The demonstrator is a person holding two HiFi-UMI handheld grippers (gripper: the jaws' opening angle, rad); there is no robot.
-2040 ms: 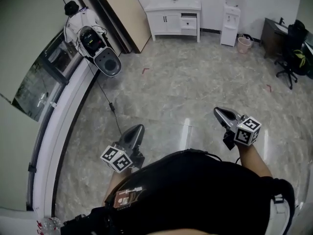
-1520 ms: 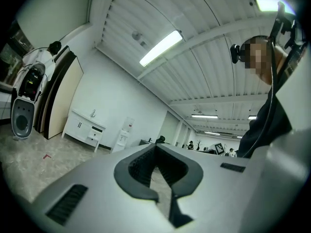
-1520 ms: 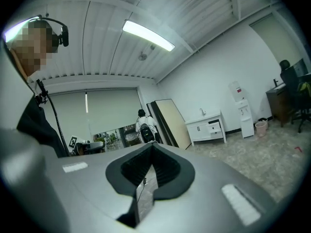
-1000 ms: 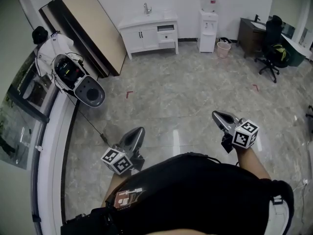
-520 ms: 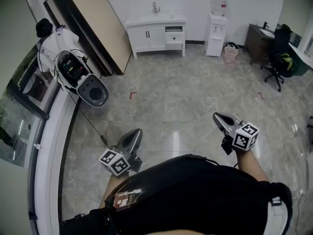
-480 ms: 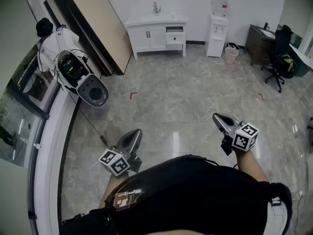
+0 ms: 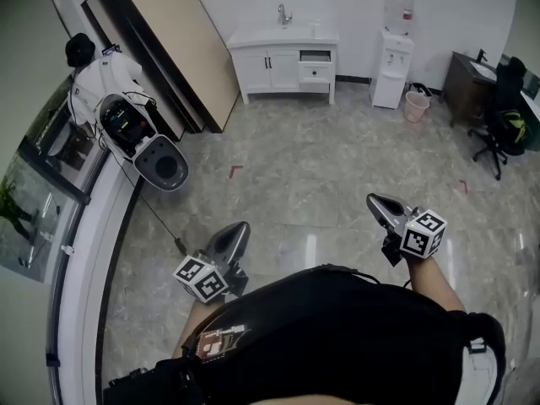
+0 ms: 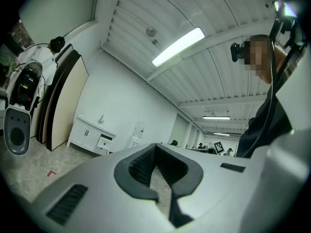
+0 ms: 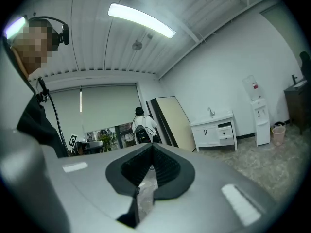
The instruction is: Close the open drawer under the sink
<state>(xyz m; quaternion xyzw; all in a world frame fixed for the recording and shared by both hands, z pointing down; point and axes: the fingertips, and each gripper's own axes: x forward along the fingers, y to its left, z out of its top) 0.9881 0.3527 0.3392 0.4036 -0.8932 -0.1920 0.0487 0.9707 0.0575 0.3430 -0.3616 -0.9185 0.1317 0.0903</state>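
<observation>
The white sink cabinet (image 7: 285,56) stands against the far wall, with its upper right drawer (image 7: 315,56) pulled out. It also shows small and far off in both gripper views, as the cabinet (image 8: 90,134) with its drawer (image 8: 104,141), and the cabinet (image 9: 214,129) with its drawer (image 9: 224,128). My left gripper (image 7: 240,227) and right gripper (image 7: 375,200) are held level in front of the person's body, well short of the cabinet. Both are shut with nothing between them, seen again as the left gripper (image 8: 154,149) and the right gripper (image 9: 152,147).
A water dispenser (image 7: 393,53) and a pink bin (image 7: 415,105) stand right of the cabinet. A large board (image 7: 181,49) leans on the left wall, beside a white machine (image 7: 139,133). A desk and office chair (image 7: 499,112) are at the right. Tape marks (image 7: 236,171) lie on the marble floor.
The view has shifted as the person walks: the cabinet now sits further right in the head view. Both grippers keep their place before the body and stay shut.
</observation>
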